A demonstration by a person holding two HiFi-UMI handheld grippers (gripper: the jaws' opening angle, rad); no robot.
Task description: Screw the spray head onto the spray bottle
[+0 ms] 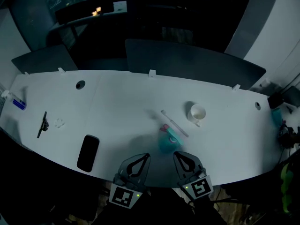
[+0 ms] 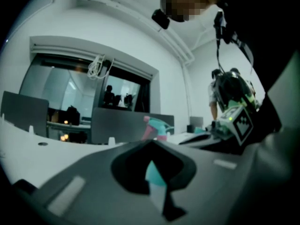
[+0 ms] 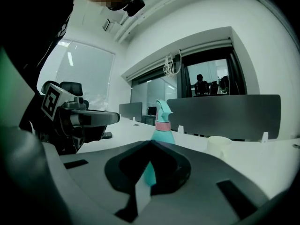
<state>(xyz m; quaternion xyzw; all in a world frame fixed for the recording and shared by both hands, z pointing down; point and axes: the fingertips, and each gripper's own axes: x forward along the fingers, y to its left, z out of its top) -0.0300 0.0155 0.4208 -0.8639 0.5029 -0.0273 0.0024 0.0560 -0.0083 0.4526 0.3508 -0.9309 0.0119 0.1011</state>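
Left gripper point(image 1: 142, 158): held at the near edge of the white table point(image 1: 117, 102); its jaws are pressed together, and nothing is pinched.
Right gripper point(image 1: 179, 156): held just right of the left one; its jaws are likewise pressed together and empty.
Spray bottle point(image 1: 168, 138): teal, stood upright on the table just beyond the two grippers' tips; it is seen past the closed tips in both gripper views.
Spray head point(image 3: 162, 110): teal, seated on top of the bottle above a pink collar point(image 3: 162, 124).
Cup point(image 1: 197, 112): white, set far and right of the bottle.
Thin tube point(image 1: 174, 123): laid flat between the bottle and the cup.
Phone point(image 1: 88, 153): dark, laid flat at the near left, well apart from the bottle.
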